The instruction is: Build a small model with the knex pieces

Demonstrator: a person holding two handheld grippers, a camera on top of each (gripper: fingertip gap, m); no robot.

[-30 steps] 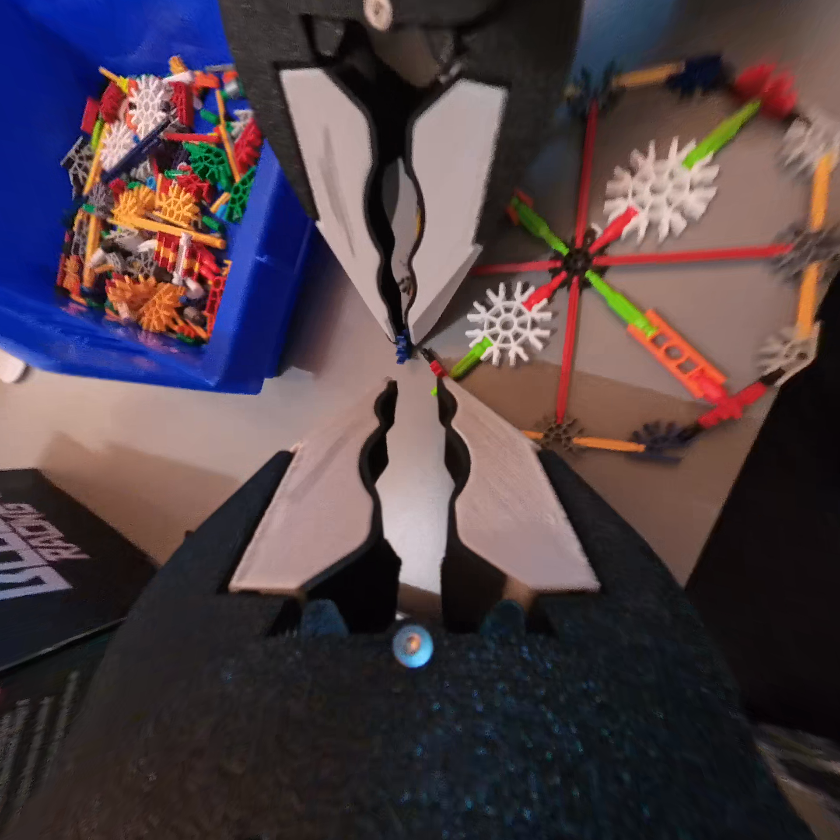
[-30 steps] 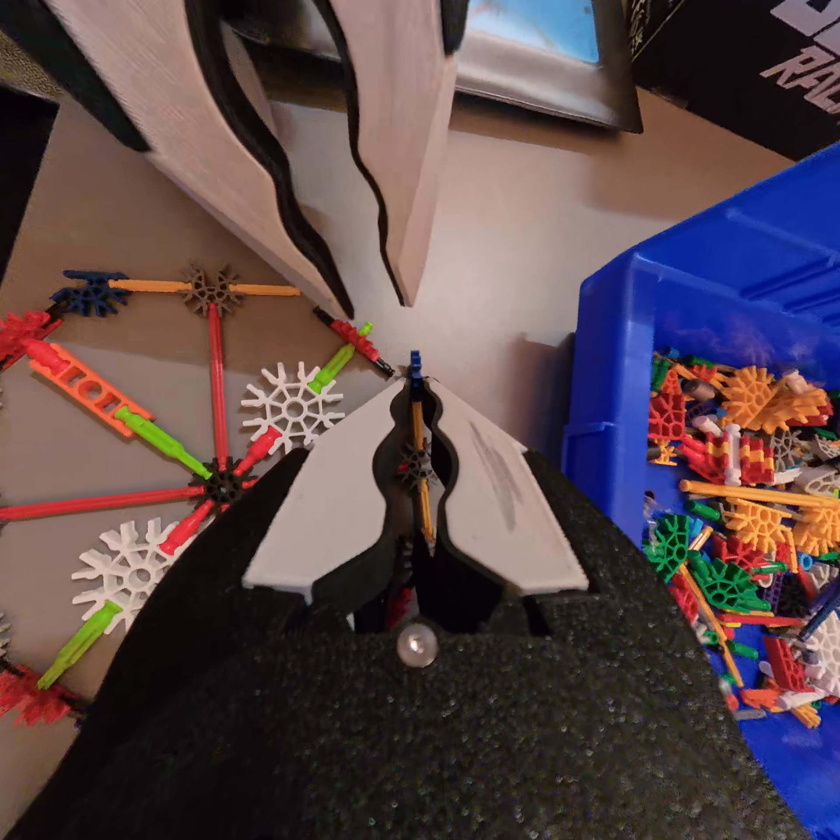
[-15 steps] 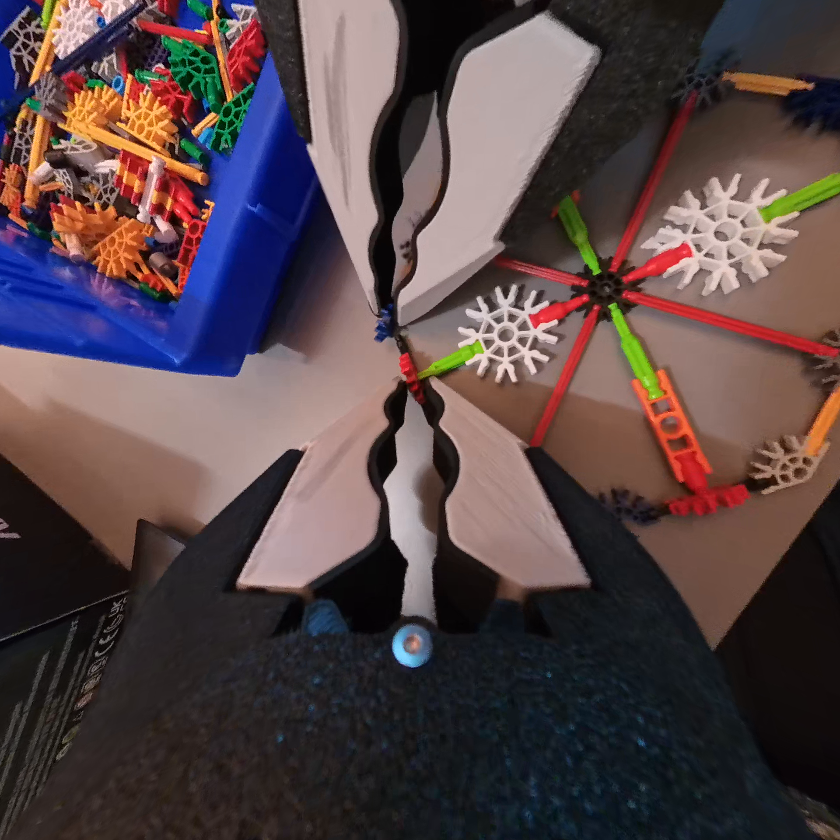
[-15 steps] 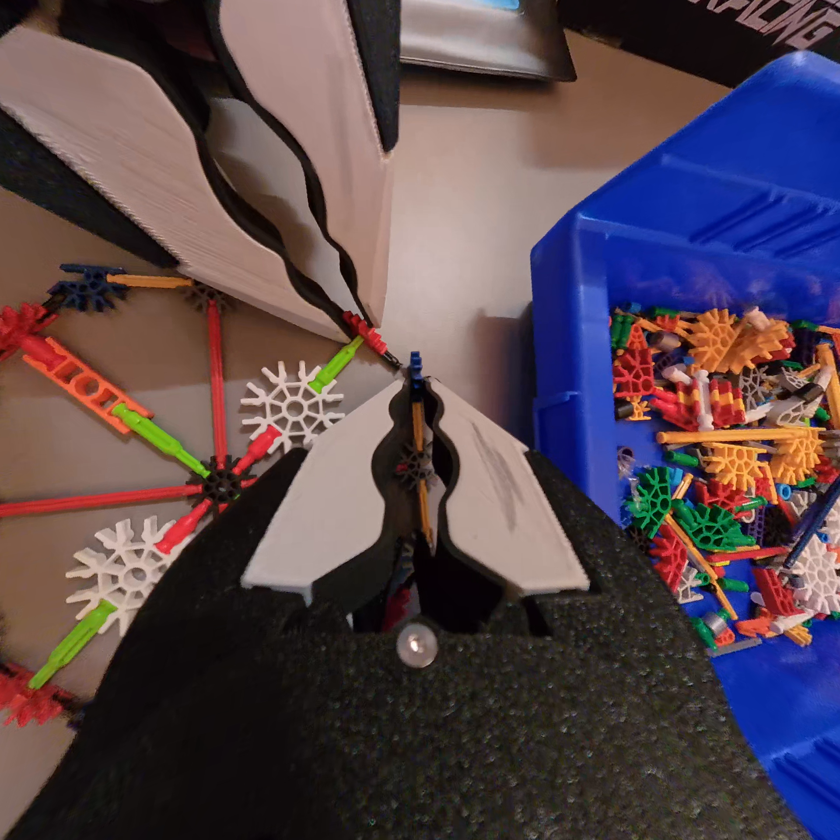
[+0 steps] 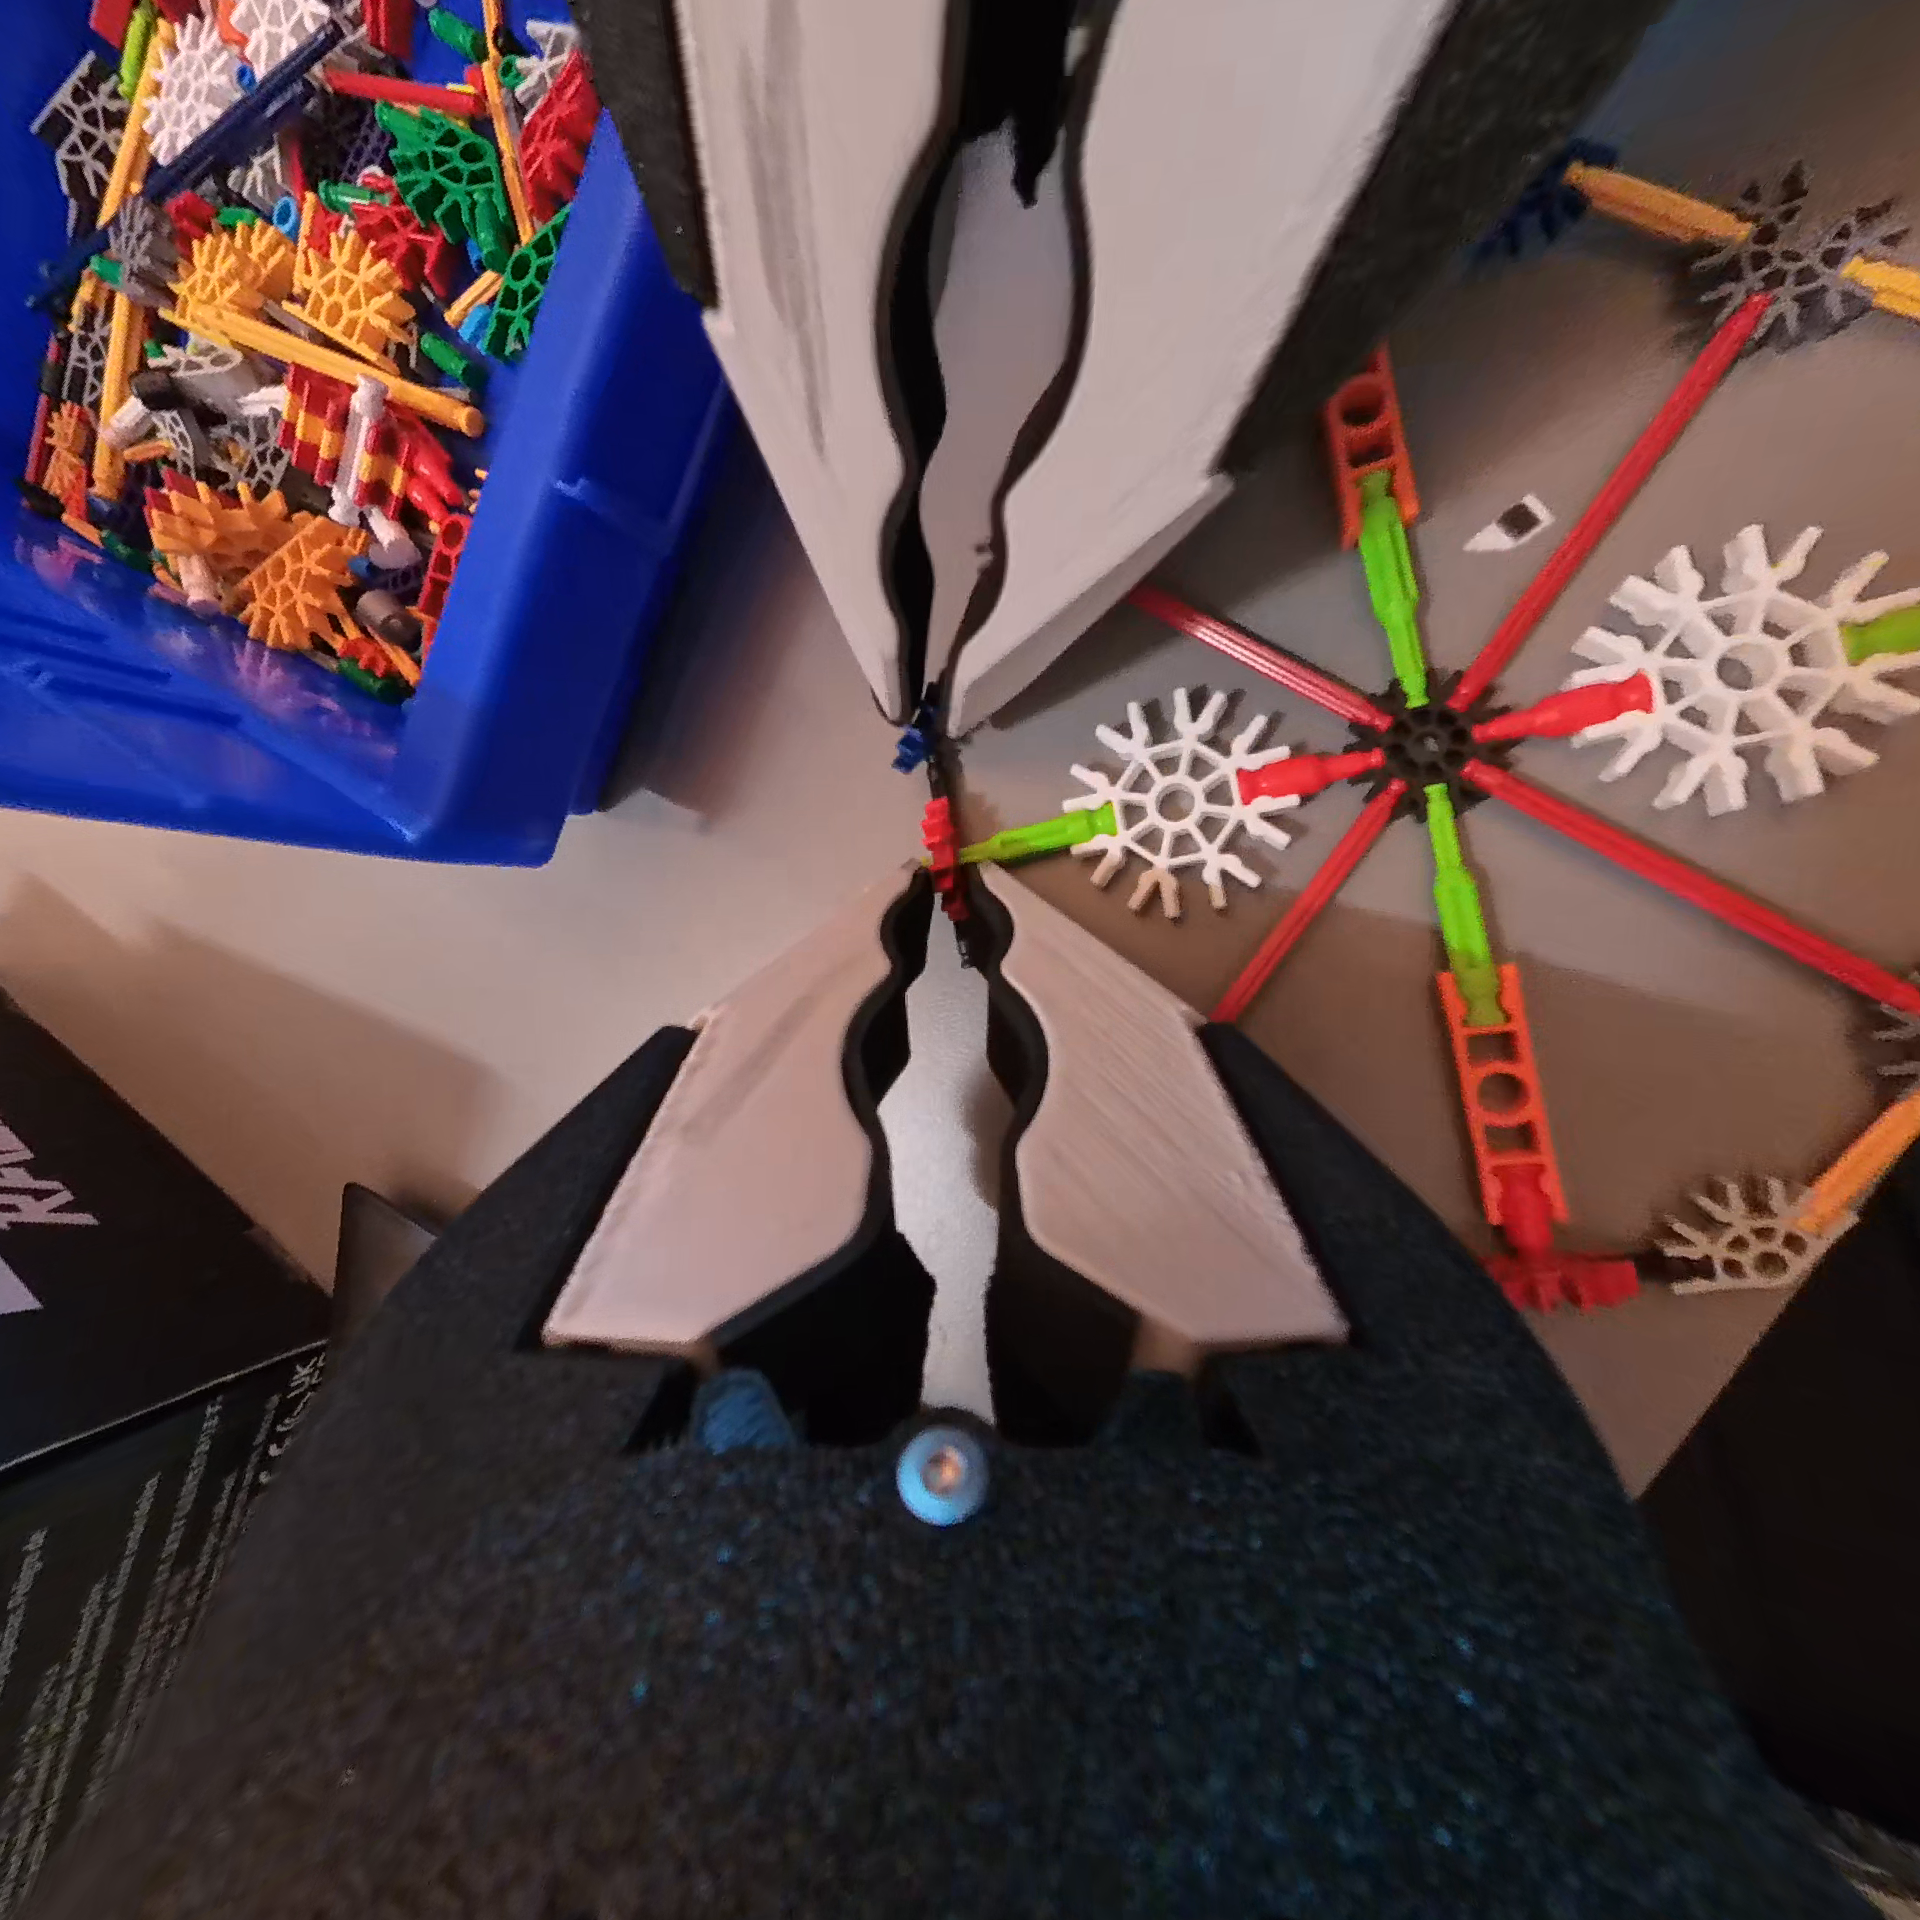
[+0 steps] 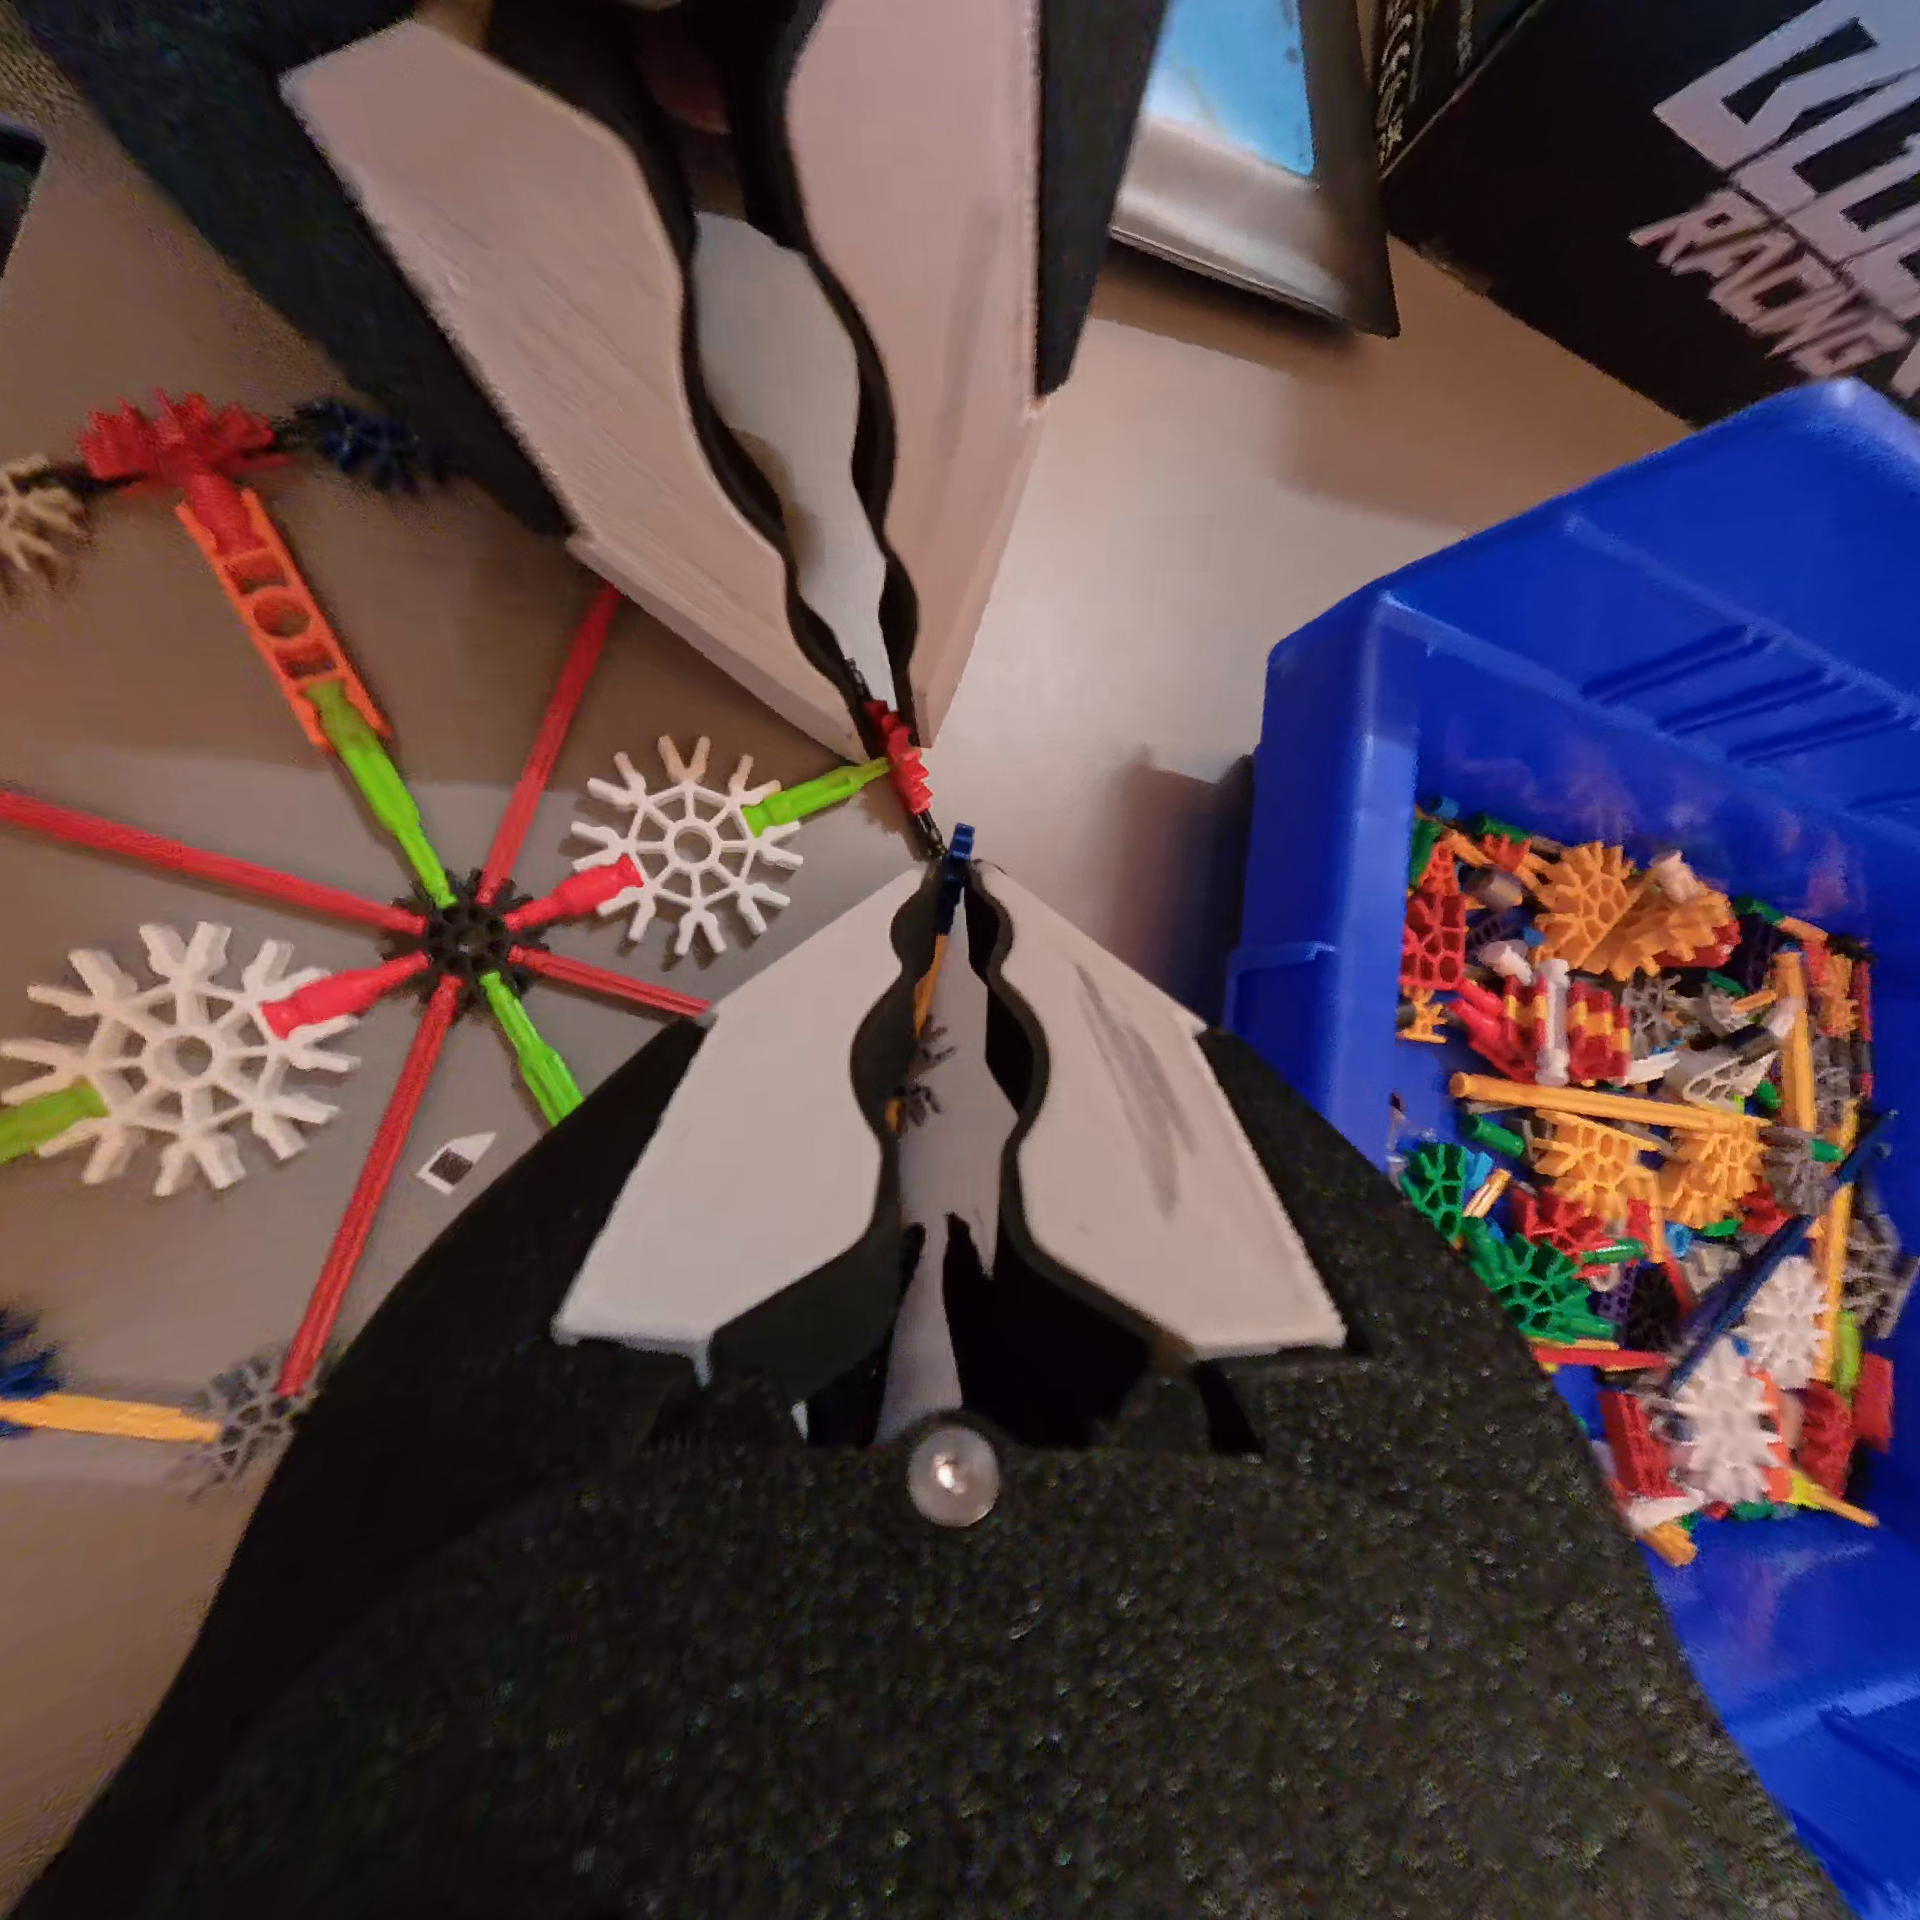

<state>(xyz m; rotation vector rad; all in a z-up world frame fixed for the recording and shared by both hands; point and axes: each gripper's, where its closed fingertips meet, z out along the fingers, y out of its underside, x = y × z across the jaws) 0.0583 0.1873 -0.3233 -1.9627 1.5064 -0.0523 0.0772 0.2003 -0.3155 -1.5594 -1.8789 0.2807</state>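
- Two grippers meet tip to tip above the bench (image 5: pixel 312 966), almost touching.
- Left gripper (image 5: pixel 948 891): its fingers are pinched on a small red connector (image 5: pixel 940 847) at their very tips. A short black rod runs from this connector toward the opposite gripper.
- Right gripper (image 6: pixel 956 868): clenched on a small blue connector (image 6: pixel 958 844) that pokes out past its tips. A yellow rod (image 6: pixel 928 987) and a dark snowflake connector (image 6: pixel 920 1081) sit farther back between its fingers.
- Between the red connector and the blue connector the gap is very small; whether they are joined I cannot tell.
- From the red connector a lime green rod (image 5: pixel 1029 831) leads to a white snowflake connector (image 5: pixel 1179 802), and a short red rod links that to a black hub (image 5: pixel 1429 743).
- Around the black hub lies a flat wheel-shaped build on the bench: long red spokes (image 5: pixel 1652 862), more lime green rods, orange ladder-shaped pieces (image 5: pixel 1496 1091), a second, larger white snowflake connector (image 5: pixel 1745 670), and grey, tan, blue and red connectors with yellow rods along the rim.
- Beside the grippers, on the far side from the wheel, stands a blue bin (image 6: pixel 1558 727) heaped with loose construction-toy pieces in many colours.
- Black printed boxes (image 5: pixel 114 1226) lie at the edge of the bench.
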